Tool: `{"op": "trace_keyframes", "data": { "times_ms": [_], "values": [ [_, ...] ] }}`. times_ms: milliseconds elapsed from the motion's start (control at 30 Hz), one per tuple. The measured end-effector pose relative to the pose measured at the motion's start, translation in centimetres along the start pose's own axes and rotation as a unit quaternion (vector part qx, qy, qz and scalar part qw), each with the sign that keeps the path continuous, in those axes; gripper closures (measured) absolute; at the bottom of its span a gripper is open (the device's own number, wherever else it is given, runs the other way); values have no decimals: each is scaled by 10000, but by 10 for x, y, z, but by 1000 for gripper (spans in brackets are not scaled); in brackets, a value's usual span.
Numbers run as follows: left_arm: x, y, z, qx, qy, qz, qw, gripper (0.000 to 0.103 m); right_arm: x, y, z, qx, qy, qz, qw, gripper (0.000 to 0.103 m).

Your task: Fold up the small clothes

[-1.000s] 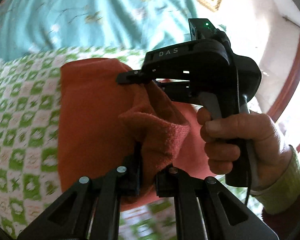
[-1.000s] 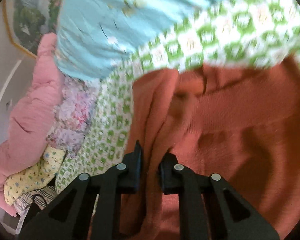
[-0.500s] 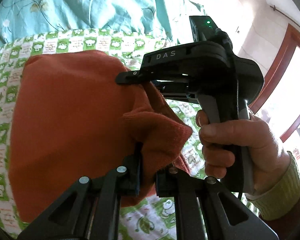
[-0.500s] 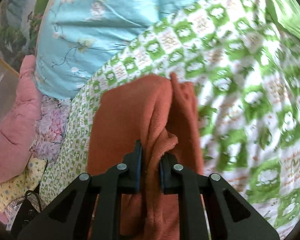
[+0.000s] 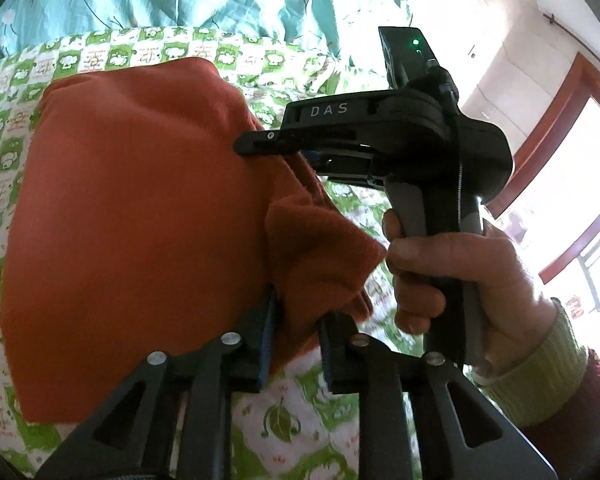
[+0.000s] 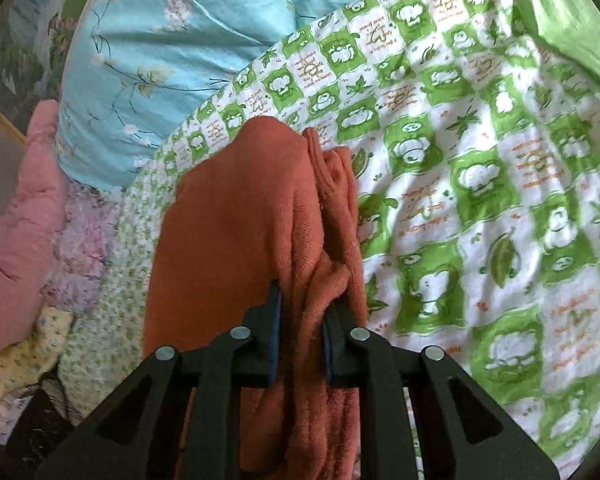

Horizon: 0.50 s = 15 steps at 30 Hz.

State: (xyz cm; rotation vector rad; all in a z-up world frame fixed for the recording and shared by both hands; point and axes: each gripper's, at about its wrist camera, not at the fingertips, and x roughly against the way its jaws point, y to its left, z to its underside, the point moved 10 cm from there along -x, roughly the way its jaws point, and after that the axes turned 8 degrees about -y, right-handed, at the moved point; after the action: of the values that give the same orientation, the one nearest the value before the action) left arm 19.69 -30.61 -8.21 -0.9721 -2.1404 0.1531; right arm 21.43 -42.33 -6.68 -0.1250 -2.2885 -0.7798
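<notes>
Loosely, left tongs and right tongs — jaws just opening — straddle the orange garment.

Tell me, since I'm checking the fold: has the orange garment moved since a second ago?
Yes. The orange garment has swung left across the green checked sheet, uncovering its right side.

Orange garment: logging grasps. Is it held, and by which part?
Orange garment: bunched edge lies between left gripper and right gripper jaws, just opening; grip cannot be told.

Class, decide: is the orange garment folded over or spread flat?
Folded over: the orange garment shows a rounded doubled edge with layered edges stacked beside it, on the checked sheet.
</notes>
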Motion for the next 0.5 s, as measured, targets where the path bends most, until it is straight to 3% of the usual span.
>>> {"op": "trace_keyframes", "data": {
  "times_ms": [133,267,500],
  "values": [
    [19,0,12,24,51,48,10000,69,12,0,3,219,-111,318,9992,70],
    [44,10,18,62,12,-64,10000,66,25,-1,9,220,-162,398,9988,49],
    [86,75,10,434,-240,-563,9972,50,32,3,24,160,23,217,9996,40]
  ]
}}
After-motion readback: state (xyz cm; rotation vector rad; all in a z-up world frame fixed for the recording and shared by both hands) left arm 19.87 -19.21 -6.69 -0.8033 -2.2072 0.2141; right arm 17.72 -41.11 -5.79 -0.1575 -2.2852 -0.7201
